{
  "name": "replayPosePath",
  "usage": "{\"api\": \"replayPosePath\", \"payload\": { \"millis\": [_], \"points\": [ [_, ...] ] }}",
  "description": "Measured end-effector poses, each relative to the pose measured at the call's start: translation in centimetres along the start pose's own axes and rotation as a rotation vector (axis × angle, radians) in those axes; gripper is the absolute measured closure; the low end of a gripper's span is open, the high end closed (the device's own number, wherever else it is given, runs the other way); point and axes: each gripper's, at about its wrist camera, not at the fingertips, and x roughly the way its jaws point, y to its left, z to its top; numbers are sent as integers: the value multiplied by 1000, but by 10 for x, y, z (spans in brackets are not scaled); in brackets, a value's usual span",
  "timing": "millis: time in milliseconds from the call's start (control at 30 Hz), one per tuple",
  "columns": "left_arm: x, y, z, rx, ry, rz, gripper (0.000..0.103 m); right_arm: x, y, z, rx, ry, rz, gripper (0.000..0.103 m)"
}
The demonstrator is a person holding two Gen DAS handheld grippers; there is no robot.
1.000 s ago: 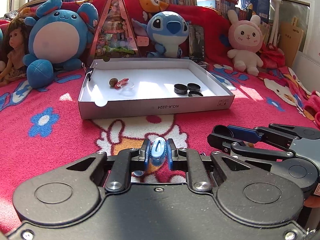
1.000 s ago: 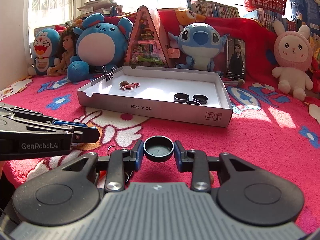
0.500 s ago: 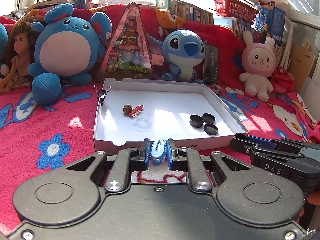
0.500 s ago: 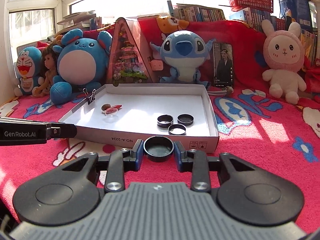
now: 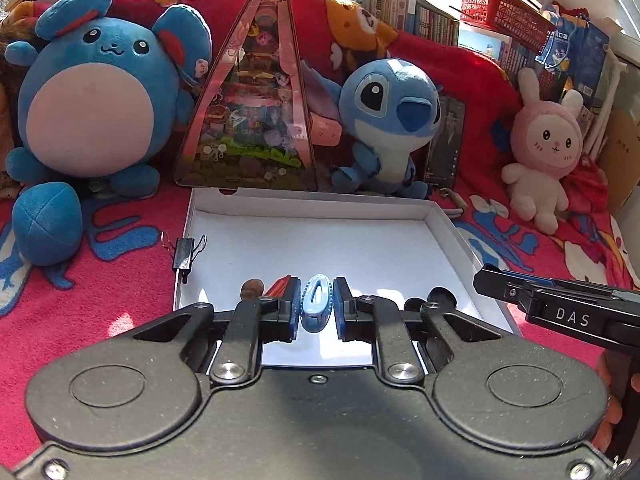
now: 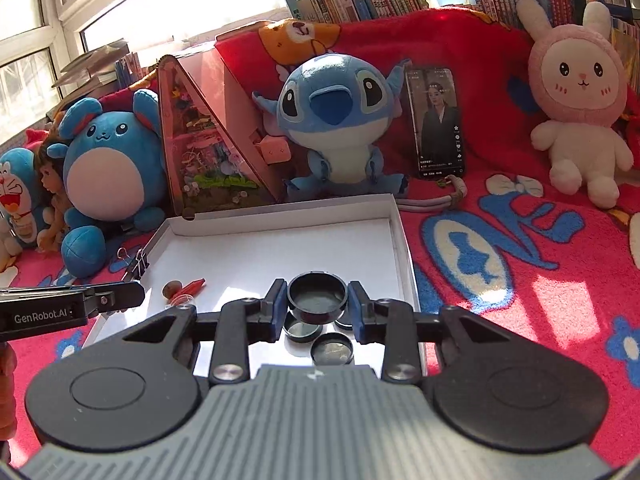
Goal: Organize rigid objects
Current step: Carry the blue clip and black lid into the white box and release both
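Grippers have both moved in over the white box [image 6: 400, 232]: the left hand-held gripper [image 5: 316, 308] stays clamped on a blue clip [image 5: 317, 305], the right hand-held gripper [image 6: 318, 300] on a black cap [image 6: 317, 295] above three like caps [image 6: 332, 351]. Dropping them in looks next. Plush toys [image 5: 388, 120] line the red blanket [image 6: 520, 264].

White cardboard tray [image 6: 404, 240] sits flat on the red blanket. Inside: black round caps [image 6: 333, 348] near the right wall, a brown nut-like thing [image 6: 171, 288] and red piece [image 6: 192, 286] on the left. Light blue clip [image 5: 317, 307] and another black cap [image 6: 317, 297] are held above it.
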Motion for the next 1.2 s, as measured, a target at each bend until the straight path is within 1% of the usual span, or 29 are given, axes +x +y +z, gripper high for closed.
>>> {"api": "replayPosePath", "payload": {
  "millis": [67,167,333,400,567,733,1200],
  "points": [
    [10,1,11,8,0,4,87,12,0,8,15,24,-8,65],
    [28,6,23,-22,26,15,87,28,1,15,21,53,-24,66],
    [55,16,29,-54,68,76,87,58,0,20,31,135,-26,65],
    [64,19,28,-57,78,94,87,66,-1,19,36,151,-36,65],
    [77,22,25,-64,96,122,87,79,0,17,24,164,-58,65],
    [83,23,22,-75,109,120,87,84,3,17,11,171,-57,65],
    [90,19,19,-55,120,138,87,95,13,10,-35,196,-48,65]
  ]
}}
